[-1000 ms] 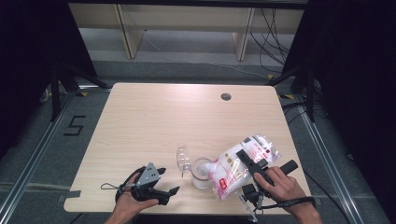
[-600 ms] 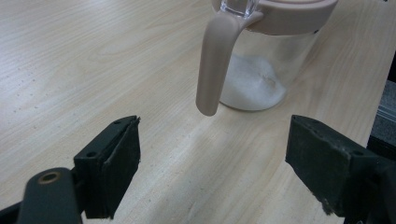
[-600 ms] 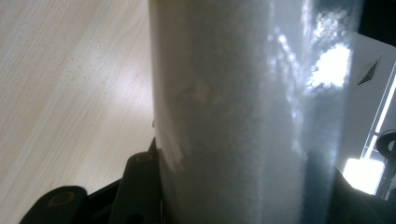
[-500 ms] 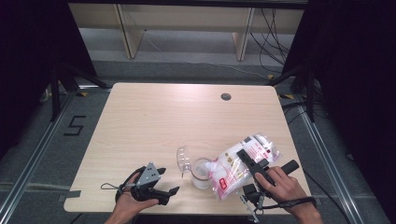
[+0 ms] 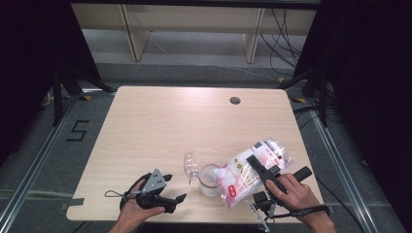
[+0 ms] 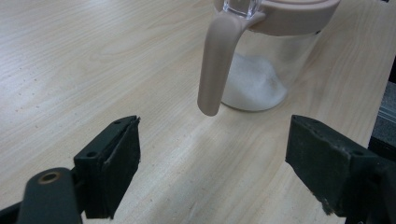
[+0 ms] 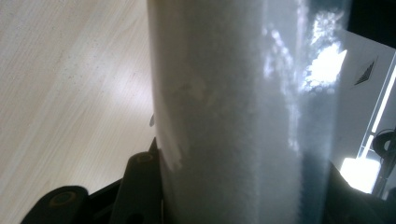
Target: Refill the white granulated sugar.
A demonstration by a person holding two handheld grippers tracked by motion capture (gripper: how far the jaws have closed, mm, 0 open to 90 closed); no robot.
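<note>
Clear plastic: one jar (image 5: 210, 178) and one bag (image 5: 248, 171) on the bench (image 5: 170, 126). Right claw (image 5: 256, 162) clamps the tilted bag; left claw (image 5: 176, 188) rests low, jaws apart.

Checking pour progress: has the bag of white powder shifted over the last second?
No. The bag stays tilted over the jar, equally far from the table's hole.

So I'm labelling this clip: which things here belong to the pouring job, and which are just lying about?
In the job:
- bag of white powder, clamped in the right gripper and tipped toward the jar
- glass jar, some white powder inside, hinged lid open
- left gripper, open, aimed at the jar, not touching it

Just there:
- table
- round dark grommet near its far edge
</note>
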